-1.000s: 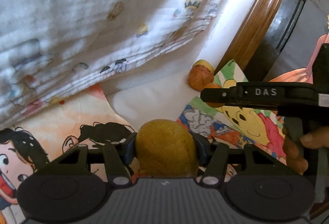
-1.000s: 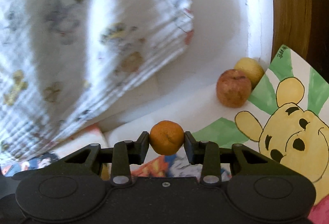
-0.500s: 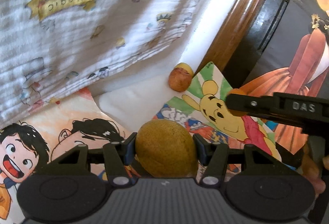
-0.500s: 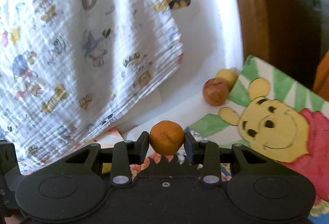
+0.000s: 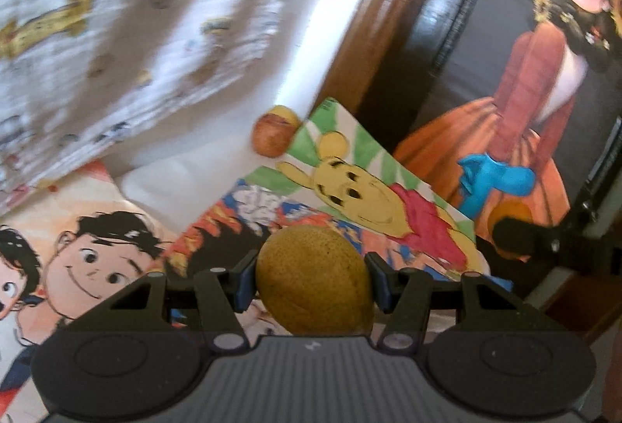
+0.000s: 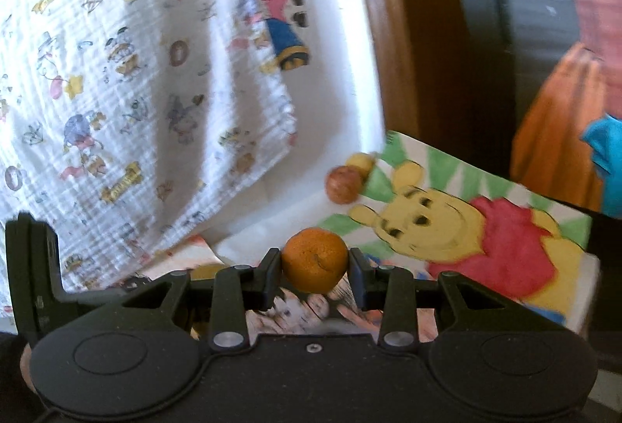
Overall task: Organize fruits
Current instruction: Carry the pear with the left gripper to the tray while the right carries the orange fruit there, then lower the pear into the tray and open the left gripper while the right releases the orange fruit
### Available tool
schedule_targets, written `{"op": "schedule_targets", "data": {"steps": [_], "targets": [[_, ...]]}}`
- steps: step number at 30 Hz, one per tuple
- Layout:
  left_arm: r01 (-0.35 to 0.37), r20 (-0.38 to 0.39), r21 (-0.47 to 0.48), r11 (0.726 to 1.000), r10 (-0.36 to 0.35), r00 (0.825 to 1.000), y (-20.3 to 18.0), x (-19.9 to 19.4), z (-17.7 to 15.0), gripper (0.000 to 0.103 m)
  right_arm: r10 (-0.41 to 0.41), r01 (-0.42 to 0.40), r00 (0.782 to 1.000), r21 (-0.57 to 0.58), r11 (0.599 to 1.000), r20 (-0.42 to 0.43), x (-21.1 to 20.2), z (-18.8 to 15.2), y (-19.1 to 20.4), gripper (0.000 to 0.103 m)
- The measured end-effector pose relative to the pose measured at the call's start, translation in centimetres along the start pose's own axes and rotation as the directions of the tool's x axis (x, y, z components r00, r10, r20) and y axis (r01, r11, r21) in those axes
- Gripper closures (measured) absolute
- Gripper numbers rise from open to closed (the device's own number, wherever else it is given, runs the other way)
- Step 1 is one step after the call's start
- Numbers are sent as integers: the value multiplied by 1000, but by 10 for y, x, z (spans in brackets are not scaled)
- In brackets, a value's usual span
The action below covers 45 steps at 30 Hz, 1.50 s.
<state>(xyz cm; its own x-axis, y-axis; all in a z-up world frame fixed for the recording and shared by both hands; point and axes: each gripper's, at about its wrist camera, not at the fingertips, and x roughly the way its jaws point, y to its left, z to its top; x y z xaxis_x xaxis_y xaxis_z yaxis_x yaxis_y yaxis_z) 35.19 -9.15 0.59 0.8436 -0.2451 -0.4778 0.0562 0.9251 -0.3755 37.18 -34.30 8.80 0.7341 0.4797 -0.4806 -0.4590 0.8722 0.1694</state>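
Observation:
My left gripper [image 5: 311, 281] is shut on a large yellow-brown pear [image 5: 313, 277], held above the cartoon-printed sheets. My right gripper [image 6: 315, 267] is shut on a small orange tangerine [image 6: 314, 259]. That tangerine [image 5: 507, 215] and the right gripper also show at the right edge of the left wrist view. Far back, a reddish apple [image 5: 270, 137] and a yellow fruit [image 5: 283, 111] lie together by the corner of the bear drawing [image 5: 373, 189]. The same apple [image 6: 343, 185] and yellow fruit [image 6: 361, 160] appear in the right wrist view.
A white printed blanket [image 6: 136, 53] hangs over the left and back. A wooden frame edge [image 5: 373, 14] runs up on the right, with a dark panel and a painted figure in an orange dress [image 5: 525, 92] beyond. Cartoon drawings [image 5: 85, 259] cover the surface below.
Both grippers have pulled back and away from the apple and yellow fruit, which now look smaller and farther. Each keeps hold of its fruit. The right gripper sits farther right in the left view.

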Motion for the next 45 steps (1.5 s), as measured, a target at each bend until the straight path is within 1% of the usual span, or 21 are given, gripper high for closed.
{"op": "schedule_targets", "data": {"steps": [6,11,17,19,23,31,40,45], "targets": [[76,-61,77,994,-71,996,-21,6,-8,42,-33,37,999,115,993,-32,-22,-35,-22,64],[134,-130,130,982,-117,985,-30,13,-16,42,-77,84,996,151,985,-55,-29,-63,-28,64],[180,-198,199,963,-141,970,-40,24,-23,42,-135,146,987,130,981,-90,-34,-88,-25,64],[181,-215,212,961,-135,967,-42,27,-25,42,-149,163,983,127,978,-109,-35,-95,-25,64],[176,-245,231,957,-118,962,-45,34,-28,42,-150,170,978,137,976,-145,-34,-109,-26,64],[200,-269,281,939,-123,955,-50,36,-29,42,-152,182,973,168,969,-173,-34,-120,-25,64],[230,-278,322,919,-140,950,-55,35,-32,42,-156,191,968,177,965,-195,-32,-123,-25,64],[251,-287,356,900,-150,946,-58,35,-37,42,-157,194,966,174,965,-206,-31,-124,-25,64]]}}
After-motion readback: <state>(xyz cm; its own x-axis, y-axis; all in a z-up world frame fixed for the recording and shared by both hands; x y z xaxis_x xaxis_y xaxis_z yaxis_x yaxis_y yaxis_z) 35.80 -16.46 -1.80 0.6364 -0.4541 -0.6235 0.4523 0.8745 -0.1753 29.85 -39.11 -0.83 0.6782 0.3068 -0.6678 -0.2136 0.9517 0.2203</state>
